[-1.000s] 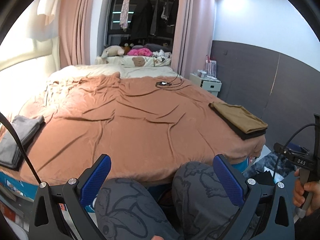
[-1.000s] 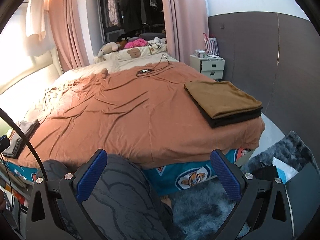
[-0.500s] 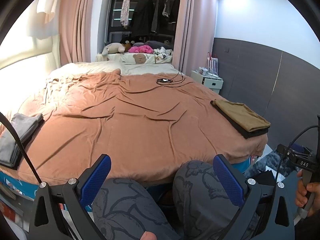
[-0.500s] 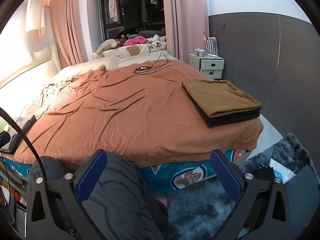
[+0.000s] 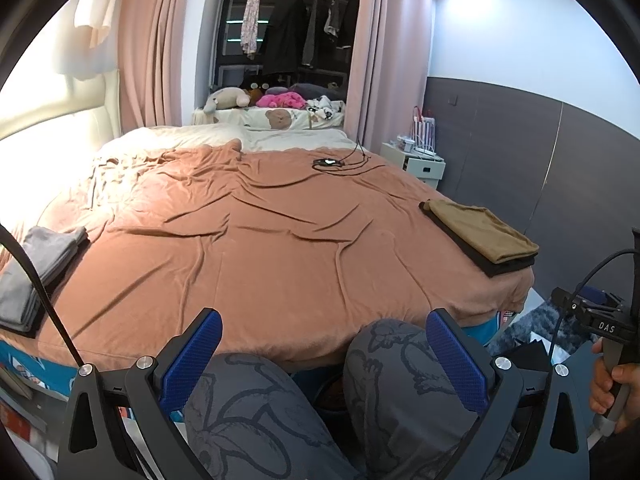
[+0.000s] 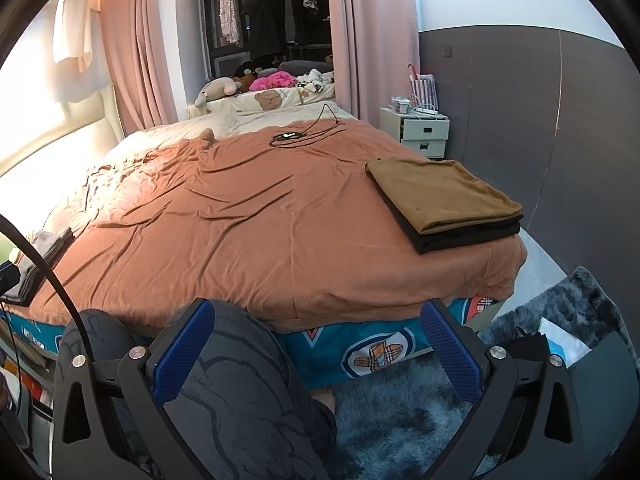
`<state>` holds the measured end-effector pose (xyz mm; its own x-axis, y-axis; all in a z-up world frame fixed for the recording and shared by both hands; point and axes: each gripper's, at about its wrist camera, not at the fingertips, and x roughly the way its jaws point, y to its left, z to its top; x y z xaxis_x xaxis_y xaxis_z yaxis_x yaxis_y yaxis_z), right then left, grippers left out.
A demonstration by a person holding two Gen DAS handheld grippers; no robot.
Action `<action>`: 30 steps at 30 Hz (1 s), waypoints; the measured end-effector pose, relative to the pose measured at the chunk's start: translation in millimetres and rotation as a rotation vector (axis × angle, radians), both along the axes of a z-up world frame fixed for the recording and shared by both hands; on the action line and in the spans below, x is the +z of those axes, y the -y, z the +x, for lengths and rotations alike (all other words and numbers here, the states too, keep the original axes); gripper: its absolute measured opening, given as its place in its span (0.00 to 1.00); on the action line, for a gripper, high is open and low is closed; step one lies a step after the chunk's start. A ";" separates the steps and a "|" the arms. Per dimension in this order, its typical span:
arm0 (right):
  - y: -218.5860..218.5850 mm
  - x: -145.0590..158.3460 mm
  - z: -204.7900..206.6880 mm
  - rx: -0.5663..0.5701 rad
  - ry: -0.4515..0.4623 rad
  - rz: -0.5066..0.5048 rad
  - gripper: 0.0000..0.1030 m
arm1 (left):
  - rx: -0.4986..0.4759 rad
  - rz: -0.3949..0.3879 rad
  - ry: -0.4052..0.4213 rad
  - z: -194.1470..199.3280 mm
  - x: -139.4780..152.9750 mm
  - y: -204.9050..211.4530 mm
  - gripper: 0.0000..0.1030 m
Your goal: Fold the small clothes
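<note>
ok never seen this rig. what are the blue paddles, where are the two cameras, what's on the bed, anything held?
No robot: a person sits at the bed's foot holding a two-finger gripper in each hand. Each picture comes from a fisheye camera on one gripper, looking along its blue fingers. Both the left gripper and the right gripper are open and empty, above the person's knees. On the brown blanket lie a folded brown-and-black stack at the right corner, a grey folded stack at the left edge, and a black cable farther back.
</note>
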<state>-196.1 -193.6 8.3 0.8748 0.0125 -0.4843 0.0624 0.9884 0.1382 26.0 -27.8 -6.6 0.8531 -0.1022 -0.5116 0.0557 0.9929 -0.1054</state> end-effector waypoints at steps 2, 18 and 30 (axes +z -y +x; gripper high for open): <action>0.4 0.2 -0.6 0.002 0.002 0.000 1.00 | 0.001 0.000 0.001 -0.6 0.3 -0.2 0.99; 5.5 -0.2 -2.9 0.009 0.016 -0.009 1.00 | -0.001 -0.002 0.010 -7.2 4.5 -0.6 1.00; 9.4 3.7 -6.3 0.020 0.029 -0.012 1.00 | 0.011 -0.003 0.023 -15.2 10.9 -3.8 0.99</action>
